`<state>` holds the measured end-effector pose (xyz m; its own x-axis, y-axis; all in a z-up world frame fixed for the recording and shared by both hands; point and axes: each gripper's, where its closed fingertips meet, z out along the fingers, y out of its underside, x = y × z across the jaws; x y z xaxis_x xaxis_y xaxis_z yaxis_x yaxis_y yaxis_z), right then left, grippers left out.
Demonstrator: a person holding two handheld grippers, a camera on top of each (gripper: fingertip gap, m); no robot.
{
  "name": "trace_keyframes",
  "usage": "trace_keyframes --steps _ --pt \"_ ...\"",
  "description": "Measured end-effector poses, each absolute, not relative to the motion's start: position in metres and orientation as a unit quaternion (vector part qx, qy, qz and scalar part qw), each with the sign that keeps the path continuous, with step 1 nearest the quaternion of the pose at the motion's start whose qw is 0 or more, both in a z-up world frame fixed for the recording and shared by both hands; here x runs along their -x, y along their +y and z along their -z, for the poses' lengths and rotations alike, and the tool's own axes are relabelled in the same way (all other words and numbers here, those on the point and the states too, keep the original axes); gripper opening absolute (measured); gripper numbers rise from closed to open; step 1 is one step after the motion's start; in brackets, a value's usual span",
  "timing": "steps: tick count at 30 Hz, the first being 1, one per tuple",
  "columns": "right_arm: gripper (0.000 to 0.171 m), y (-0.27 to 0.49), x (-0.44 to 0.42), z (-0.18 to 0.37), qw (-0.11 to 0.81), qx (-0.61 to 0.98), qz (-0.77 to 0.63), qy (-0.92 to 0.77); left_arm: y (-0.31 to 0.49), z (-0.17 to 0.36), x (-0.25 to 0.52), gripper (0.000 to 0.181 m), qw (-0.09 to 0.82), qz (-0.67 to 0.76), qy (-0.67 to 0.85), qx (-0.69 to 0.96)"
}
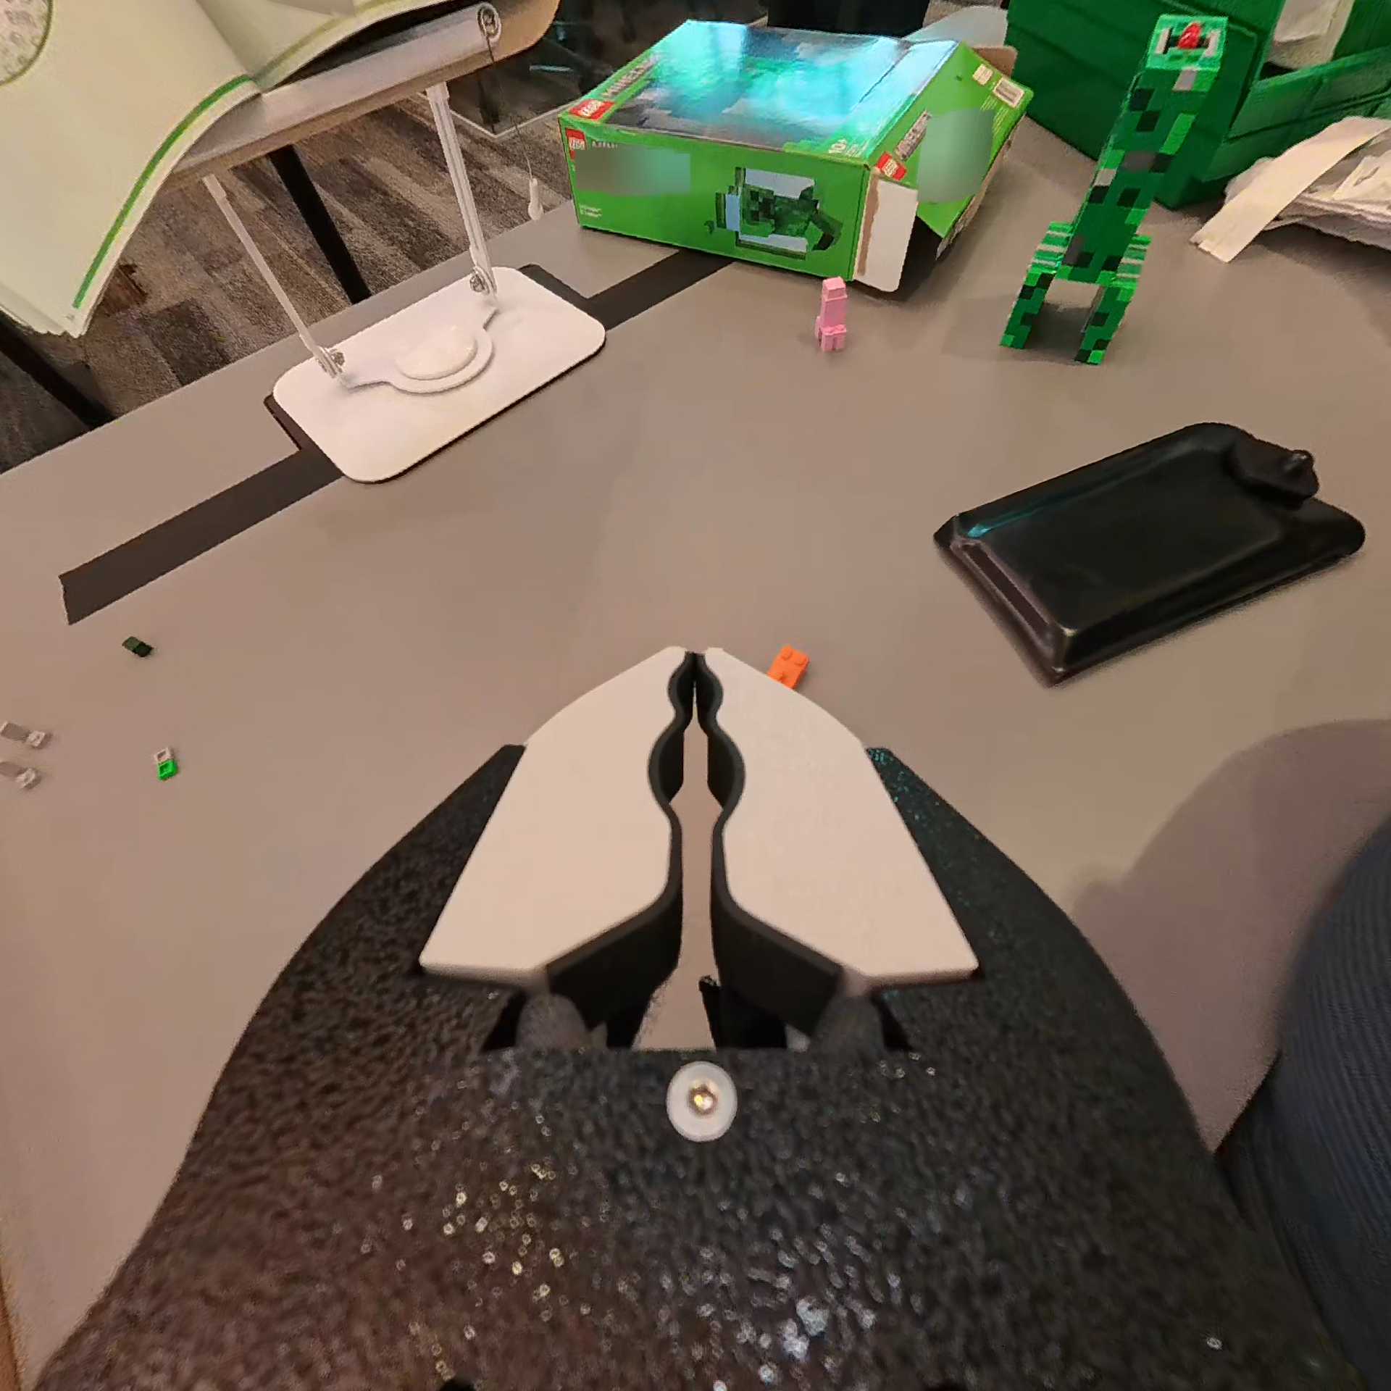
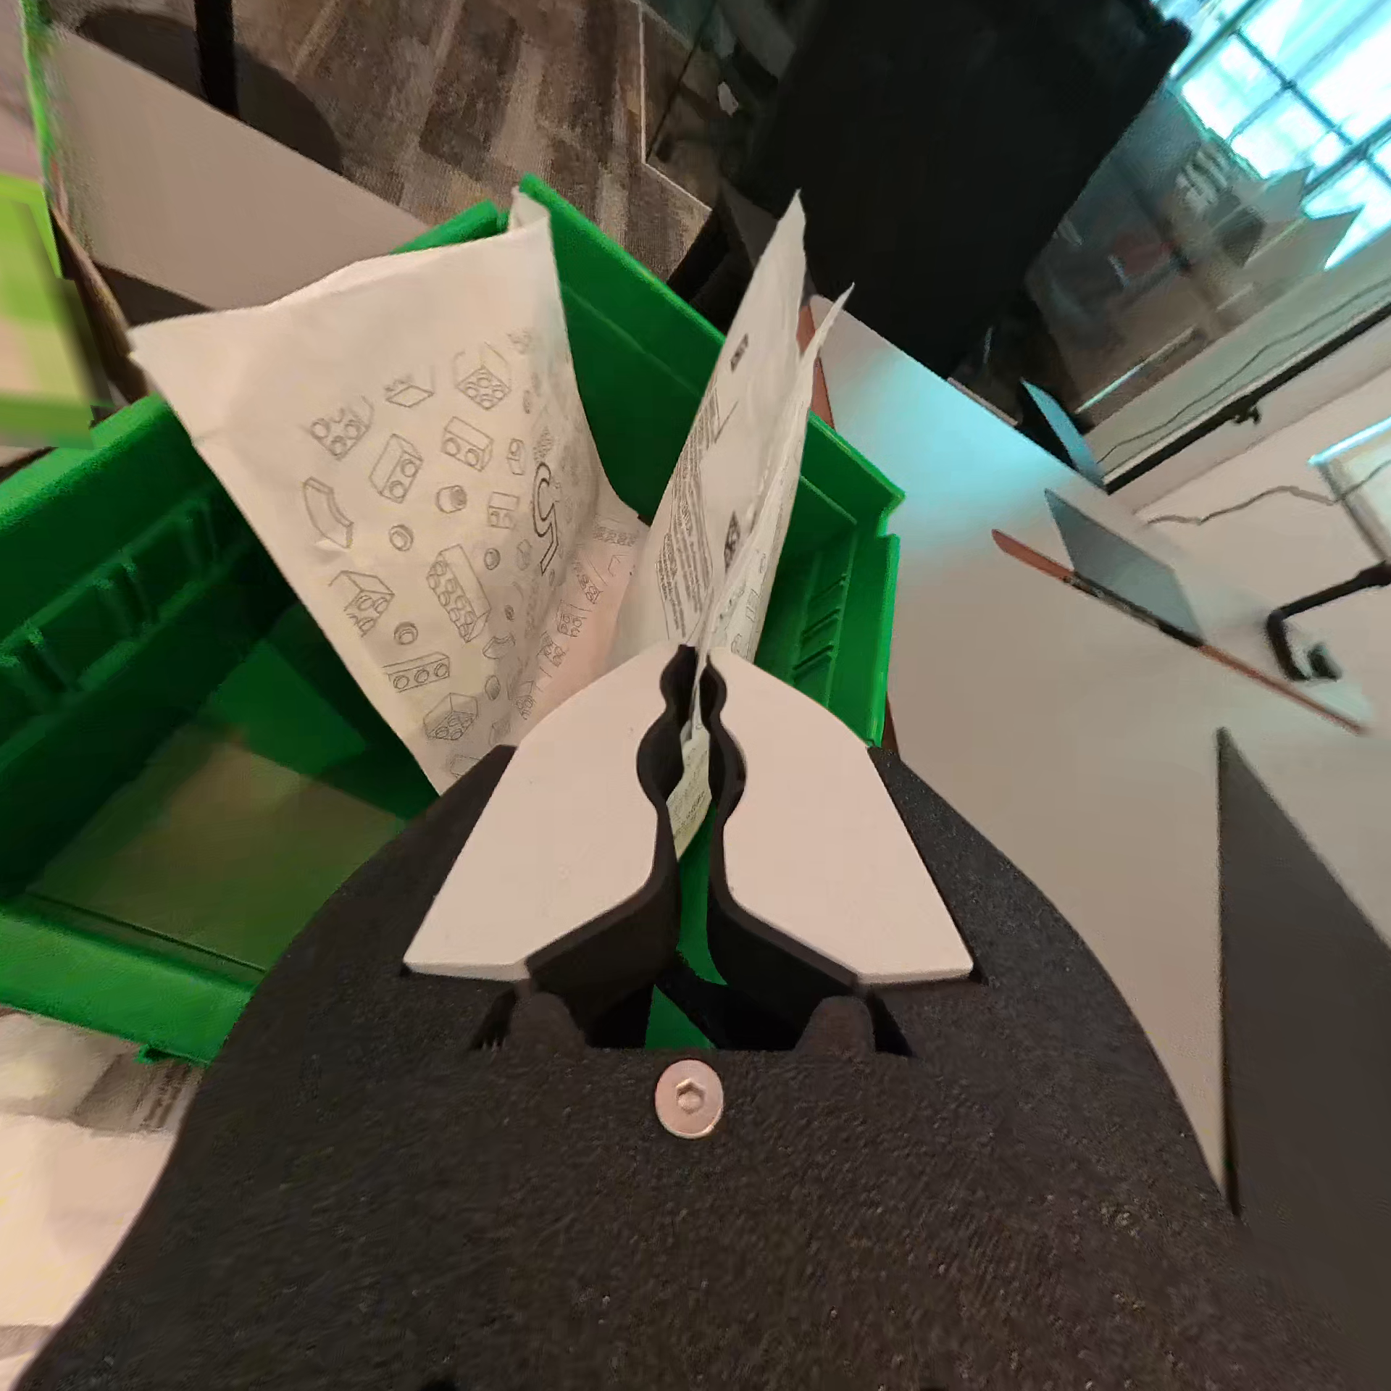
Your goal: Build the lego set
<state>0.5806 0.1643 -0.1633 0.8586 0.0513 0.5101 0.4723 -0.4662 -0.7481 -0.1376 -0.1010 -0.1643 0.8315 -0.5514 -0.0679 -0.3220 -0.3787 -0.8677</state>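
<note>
My left gripper (image 1: pixel 696 656) is shut with nothing between its pads, low over the grey table (image 1: pixel 677 482). A small orange brick (image 1: pixel 789 665) lies just right of its tips. A built green blocky figure (image 1: pixel 1106 203) and a small pink figure (image 1: pixel 832 315) stand at the far side. My right gripper (image 2: pixel 700 662) is shut on the edge of a white paper parts bag (image 2: pixel 745 482) over a green bin (image 2: pixel 188 677). A second white paper bag (image 2: pixel 391 482) printed with brick outlines leans in the bin to the left.
A green set box (image 1: pixel 783 150) lies at the back. A black tray (image 1: pixel 1152 542) sits at the right. A white book stand (image 1: pixel 444 361) holds an open booklet (image 1: pixel 113 128) at the left. Tiny green and grey pieces (image 1: pixel 165 764) lie at the far left. A person's sleeve (image 1: pixel 1325 1091) is at the right. Left tips to right tips: about 75 centimeters. It is some 35 centimeters from my right tips to the built green blocky figure (image 1: pixel 1106 203).
</note>
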Motion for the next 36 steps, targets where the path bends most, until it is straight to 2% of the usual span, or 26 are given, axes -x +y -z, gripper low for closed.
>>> trace_keyframes --steps 8,11,12,15,21,23,31,36 --pt "0.000 0.148 -0.618 0.156 0.525 0.836 0.159 0.023 -0.097 0.161 0.130 0.000 0.491 0.121 0.280 0.816" --pt "0.003 0.151 -0.592 0.160 0.533 0.830 0.156 -0.057 -0.097 0.162 0.128 0.000 0.489 0.130 0.277 0.817" --pt "0.012 0.153 -0.573 0.167 0.525 0.831 0.144 -0.114 -0.096 0.163 0.127 0.000 0.488 0.134 0.275 0.817" --pt "0.018 0.150 -0.530 0.195 0.468 0.847 0.112 -0.226 -0.096 0.163 0.123 0.000 0.485 0.141 0.279 0.817" --pt "0.027 0.146 -0.493 0.205 0.471 0.823 0.071 -0.309 -0.098 0.161 0.117 0.000 0.484 0.132 0.288 0.816" --pt "0.023 0.144 -0.490 0.208 0.475 0.817 0.057 -0.321 -0.099 0.162 0.116 0.000 0.482 0.133 0.285 0.818" --pt "0.028 0.129 -0.516 0.189 0.521 0.785 0.087 -0.324 -0.101 0.161 0.112 0.000 0.475 0.126 0.285 0.823" --pt "0.036 0.131 -0.537 0.206 0.470 0.799 0.130 -0.351 -0.100 0.161 0.102 0.000 0.467 0.125 0.297 0.824"
